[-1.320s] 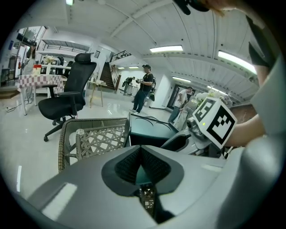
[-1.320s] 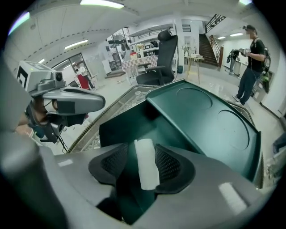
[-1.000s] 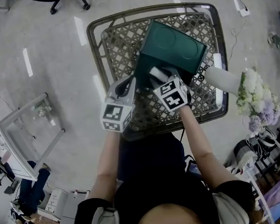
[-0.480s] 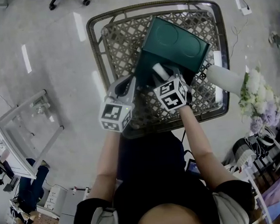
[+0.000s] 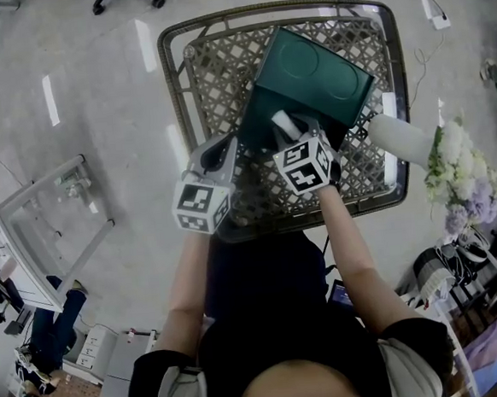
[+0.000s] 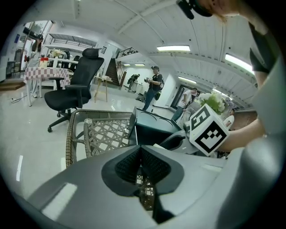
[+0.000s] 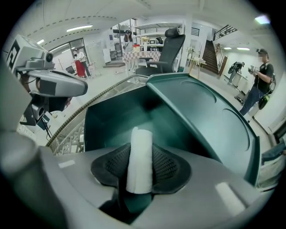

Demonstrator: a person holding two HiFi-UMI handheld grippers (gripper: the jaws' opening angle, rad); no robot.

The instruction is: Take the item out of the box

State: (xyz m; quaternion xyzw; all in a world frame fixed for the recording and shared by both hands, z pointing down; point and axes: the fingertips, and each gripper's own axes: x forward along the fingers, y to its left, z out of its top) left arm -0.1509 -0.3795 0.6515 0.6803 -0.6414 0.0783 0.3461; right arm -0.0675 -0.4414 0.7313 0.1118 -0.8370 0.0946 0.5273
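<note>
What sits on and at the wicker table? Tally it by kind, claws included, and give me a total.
Wicker table: 1
Green box: 1
White roll in the box: 1
White cylinder at the table's right rim: 1
Claws: 2, left claw shut and empty, right claw closing on the roll
Total: 6

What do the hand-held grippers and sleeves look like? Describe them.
The left hand-held gripper and right hand-held gripper have smooth grey bodies, black textured pads and a white cube with black square markers. The sleeves are short, black with pale shoulder panels. The right's jaws are closing around a white roll.
</note>
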